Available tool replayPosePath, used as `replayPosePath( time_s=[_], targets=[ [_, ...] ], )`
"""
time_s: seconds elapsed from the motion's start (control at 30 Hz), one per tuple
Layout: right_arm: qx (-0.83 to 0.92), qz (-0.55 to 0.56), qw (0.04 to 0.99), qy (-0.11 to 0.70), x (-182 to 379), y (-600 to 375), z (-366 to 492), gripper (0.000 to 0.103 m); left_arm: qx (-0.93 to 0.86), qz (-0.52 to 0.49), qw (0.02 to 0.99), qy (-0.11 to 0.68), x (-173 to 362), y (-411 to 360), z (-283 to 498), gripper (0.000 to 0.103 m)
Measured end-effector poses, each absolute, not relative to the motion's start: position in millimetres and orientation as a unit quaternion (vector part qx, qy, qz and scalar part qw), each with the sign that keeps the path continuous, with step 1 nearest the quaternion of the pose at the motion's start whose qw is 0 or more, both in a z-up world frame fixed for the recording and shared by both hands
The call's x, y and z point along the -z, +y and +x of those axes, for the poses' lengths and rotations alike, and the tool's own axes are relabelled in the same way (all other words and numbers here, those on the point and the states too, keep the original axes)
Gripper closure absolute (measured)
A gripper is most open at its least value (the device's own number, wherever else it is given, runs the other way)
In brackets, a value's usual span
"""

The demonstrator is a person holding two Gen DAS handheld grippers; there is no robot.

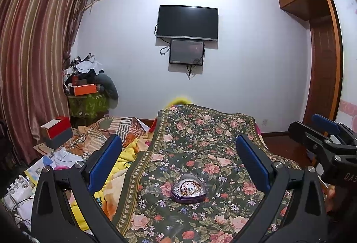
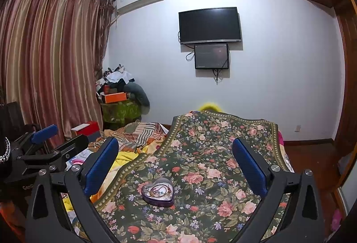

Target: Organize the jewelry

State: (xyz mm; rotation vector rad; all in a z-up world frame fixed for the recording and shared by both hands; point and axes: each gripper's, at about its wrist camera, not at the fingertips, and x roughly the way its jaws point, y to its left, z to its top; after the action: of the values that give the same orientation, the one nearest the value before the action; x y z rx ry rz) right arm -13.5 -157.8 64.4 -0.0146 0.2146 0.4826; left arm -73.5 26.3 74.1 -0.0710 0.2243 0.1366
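A purple heart-shaped tin point(image 1: 188, 191) lies open on a dark floral cloth point(image 1: 200, 142) on the bed. Tangled jewelry point(image 1: 188, 187) of gold chains and beads fills it. My left gripper point(image 1: 178, 158) is open and empty, held above the cloth with the tin between and below its blue pads point(image 1: 104, 162). In the right wrist view the tin point(image 2: 158, 193) sits left of centre with the jewelry point(image 2: 158, 190) inside. My right gripper point(image 2: 175, 158) is open and empty above the floral cloth point(image 2: 223, 153). The right gripper also shows at the right edge of the left wrist view point(image 1: 321, 133).
Crumpled striped and yellow bedding point(image 1: 116, 131) lies left of the cloth. A red and grey box point(image 1: 57, 131) and papers sit at the left. A cluttered stand with an orange box point(image 1: 86, 89) is in the corner. A wooden wardrobe point(image 1: 321, 60) stands on the right.
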Motion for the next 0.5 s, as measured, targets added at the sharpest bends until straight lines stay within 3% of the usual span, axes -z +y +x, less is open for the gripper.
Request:
replayPosePath(
  time_s=[0.5],
  targets=[
    [-0.239,-0.006,0.965,0.110,-61.8,-158.0,-12.2,0.002,-0.061,-0.041,0.991,0.115,-75.5,26.1,-71.5,0.000]
  ],
)
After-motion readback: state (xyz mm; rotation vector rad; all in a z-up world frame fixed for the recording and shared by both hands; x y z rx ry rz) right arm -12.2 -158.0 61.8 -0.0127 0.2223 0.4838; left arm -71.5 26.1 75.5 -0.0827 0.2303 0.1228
